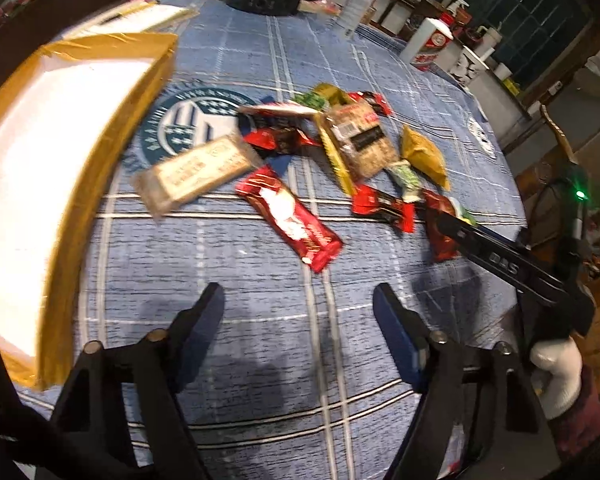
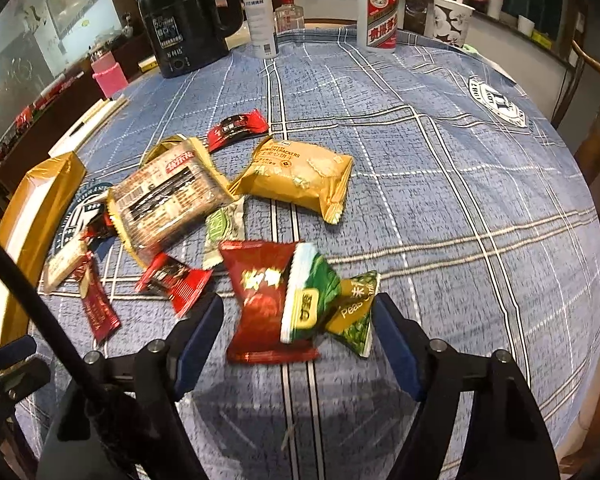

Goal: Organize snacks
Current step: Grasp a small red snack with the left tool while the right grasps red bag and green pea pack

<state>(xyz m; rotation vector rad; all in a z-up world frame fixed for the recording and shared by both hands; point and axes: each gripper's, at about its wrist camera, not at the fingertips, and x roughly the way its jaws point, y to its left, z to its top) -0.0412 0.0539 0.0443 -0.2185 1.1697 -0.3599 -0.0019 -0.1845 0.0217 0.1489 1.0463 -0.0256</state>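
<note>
At far left of the frame, my box [image 1: 40, 184] shows a bare white inside. My left claw [image 1: 298, 304] is spread over tabletop [image 1: 260, 360]; my right claw [image 2: 298, 312] straddles three snack packets [image 2: 296, 300], pads apart.

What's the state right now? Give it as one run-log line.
left gripper: open, empty, over cloth | right gripper: open around red packet and green packets, not gripping | box: no snacks visible

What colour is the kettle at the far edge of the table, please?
The kettle is black, clearest in the right wrist view.
</note>
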